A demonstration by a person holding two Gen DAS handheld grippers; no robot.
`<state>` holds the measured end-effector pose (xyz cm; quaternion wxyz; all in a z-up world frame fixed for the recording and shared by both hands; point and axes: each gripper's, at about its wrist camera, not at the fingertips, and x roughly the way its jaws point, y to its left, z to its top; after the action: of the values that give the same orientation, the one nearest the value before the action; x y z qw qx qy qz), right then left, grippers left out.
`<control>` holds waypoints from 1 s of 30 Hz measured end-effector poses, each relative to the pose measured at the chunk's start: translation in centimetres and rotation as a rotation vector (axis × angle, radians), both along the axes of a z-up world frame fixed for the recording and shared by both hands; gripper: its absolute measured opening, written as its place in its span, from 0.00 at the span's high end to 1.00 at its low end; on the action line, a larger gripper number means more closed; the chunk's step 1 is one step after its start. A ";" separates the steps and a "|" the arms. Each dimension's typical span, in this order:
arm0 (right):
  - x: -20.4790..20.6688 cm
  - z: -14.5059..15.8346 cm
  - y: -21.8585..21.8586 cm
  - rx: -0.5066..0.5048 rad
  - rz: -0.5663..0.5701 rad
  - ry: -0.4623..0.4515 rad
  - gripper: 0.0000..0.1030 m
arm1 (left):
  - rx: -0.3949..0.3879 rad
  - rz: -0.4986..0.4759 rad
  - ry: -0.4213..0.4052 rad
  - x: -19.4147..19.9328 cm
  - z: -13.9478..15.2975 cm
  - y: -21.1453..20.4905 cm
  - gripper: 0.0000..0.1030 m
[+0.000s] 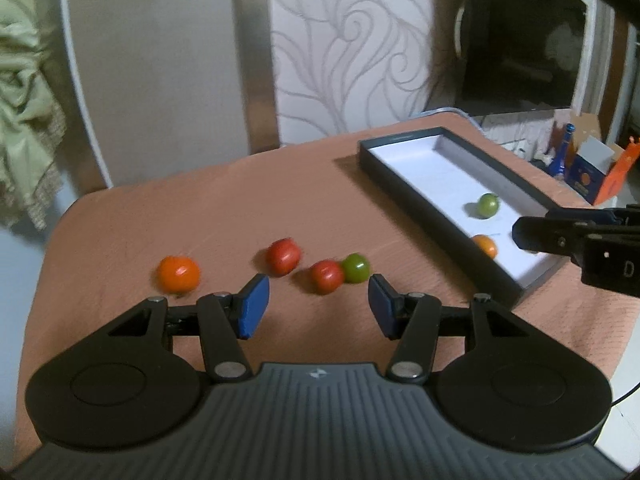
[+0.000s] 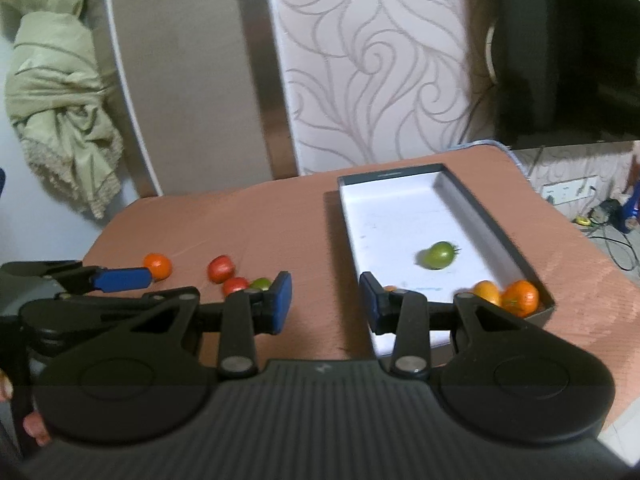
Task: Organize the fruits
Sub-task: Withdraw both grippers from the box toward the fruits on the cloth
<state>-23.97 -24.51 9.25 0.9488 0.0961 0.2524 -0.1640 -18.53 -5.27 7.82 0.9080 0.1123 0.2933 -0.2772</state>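
the left tongs stand low in the centre of the left wrist view, their blue pads apart with nothing between them, held above the salmon-covered counter. just beyond the pads lie four fruits in a loose row: an orange one at centre left, a red one to its right, then a second red one touching a green one.

a dark tray with a white floor sits toward the upper right of that view. inside it are a green fruit near the middle and an orange fruit closer to the near wall.

the right tongs sit low in the centre of the right wrist view, jaws partly apart and empty, straddling the tray's near left corner: one pad over the counter, the other over the tray's white floor. that view shows two orange fruits in the tray's near right corner, side by side, the far-right orange fruit against the wall.

a green cloth hangs at the upper left.
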 end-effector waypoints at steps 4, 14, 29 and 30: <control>0.8 -0.2 0.9 0.000 0.044 0.007 0.61 | -0.002 0.050 0.003 0.4 -0.1 1.5 0.41; 2.6 -0.6 3.1 -0.004 0.145 0.028 0.61 | -0.007 0.150 0.018 0.8 -0.5 5.0 0.41; 4.0 -1.8 4.5 -0.003 0.195 0.079 0.61 | -0.014 0.222 0.028 2.1 -1.2 7.3 0.41; 4.1 -1.9 4.6 -0.003 0.197 0.081 0.61 | -0.014 0.223 0.028 2.3 -1.3 7.3 0.41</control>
<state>-19.90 -19.90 7.39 0.9494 0.0626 0.2986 -0.0742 -16.25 2.01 6.57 0.9298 0.0688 0.3145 -0.1781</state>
